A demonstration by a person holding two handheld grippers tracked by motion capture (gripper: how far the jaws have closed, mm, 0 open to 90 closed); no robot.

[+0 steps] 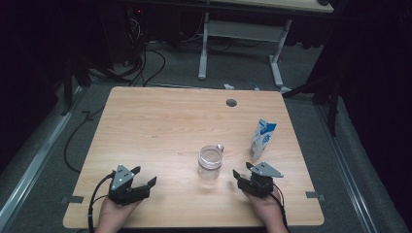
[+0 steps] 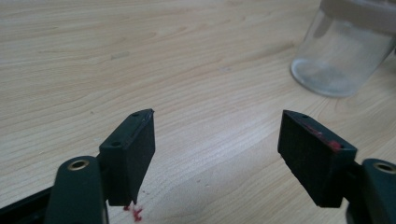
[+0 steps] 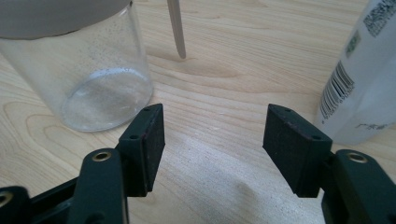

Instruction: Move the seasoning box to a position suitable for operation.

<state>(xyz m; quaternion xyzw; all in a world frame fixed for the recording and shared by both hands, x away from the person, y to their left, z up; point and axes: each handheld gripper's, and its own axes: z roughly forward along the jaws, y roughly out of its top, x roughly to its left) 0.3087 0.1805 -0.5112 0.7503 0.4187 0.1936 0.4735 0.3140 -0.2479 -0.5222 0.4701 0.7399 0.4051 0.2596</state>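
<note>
Blue-white carton point(image 1: 263, 139) bears barcode; lettering unreadable.

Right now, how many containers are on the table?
2. A clear glass jar stands near the table's middle, between the two claws. A blue-and-white milk carton stands upright just right of it and farther back. Nothing seems hidden behind either.

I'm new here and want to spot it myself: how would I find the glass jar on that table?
Start at the wooden table and look toward its near right part, between the two hand-held tongs. The glass jar stands upright there, just left of the blue-and-white carton. Unlike the opaque printed carton, it is round, see-through and looks empty, with a small handle at its rim.
</note>
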